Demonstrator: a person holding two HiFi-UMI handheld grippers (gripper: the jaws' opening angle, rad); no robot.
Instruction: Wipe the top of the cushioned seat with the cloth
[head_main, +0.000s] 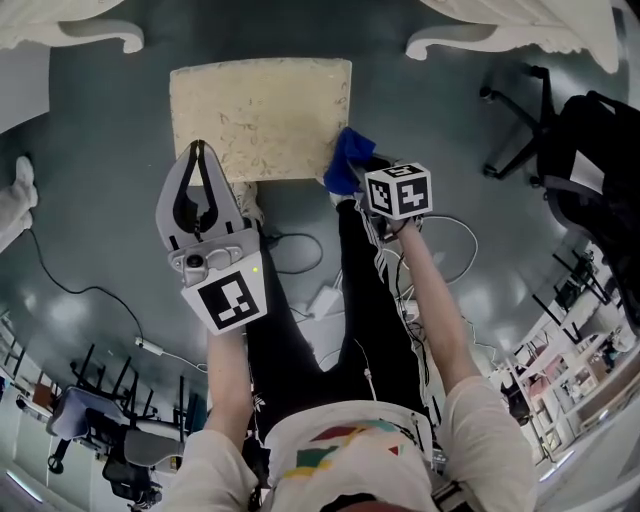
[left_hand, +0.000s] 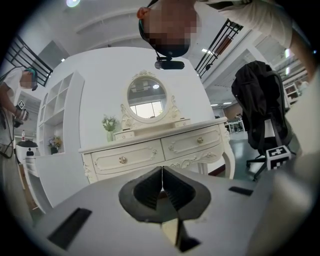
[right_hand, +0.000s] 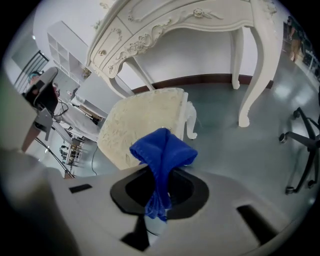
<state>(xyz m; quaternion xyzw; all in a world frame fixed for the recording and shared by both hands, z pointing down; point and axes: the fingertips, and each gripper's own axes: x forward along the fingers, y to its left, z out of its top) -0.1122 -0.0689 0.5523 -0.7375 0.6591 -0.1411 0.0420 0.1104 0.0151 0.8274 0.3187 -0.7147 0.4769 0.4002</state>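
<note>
The cream cushioned seat (head_main: 260, 118) stands on the floor ahead of me; it also shows in the right gripper view (right_hand: 145, 122). My right gripper (head_main: 368, 175) hangs at the seat's near right corner, shut on a bunched blue cloth (head_main: 348, 165). That cloth (right_hand: 162, 155) sticks out between its jaws (right_hand: 161, 194), just above the seat's edge. My left gripper (head_main: 200, 152) is over the seat's near left edge, shut with nothing in it. In its own view the left gripper (left_hand: 162, 171) is tilted up toward the dressing table, so the seat is out of sight there.
A white dressing table (left_hand: 155, 150) with curved legs (head_main: 470, 40) stands just behind the seat. An office chair draped with a black jacket (head_main: 590, 150) is at the right. Cables (head_main: 300, 250) trail on the floor by my legs. Another person (left_hand: 15, 110) stands at the left.
</note>
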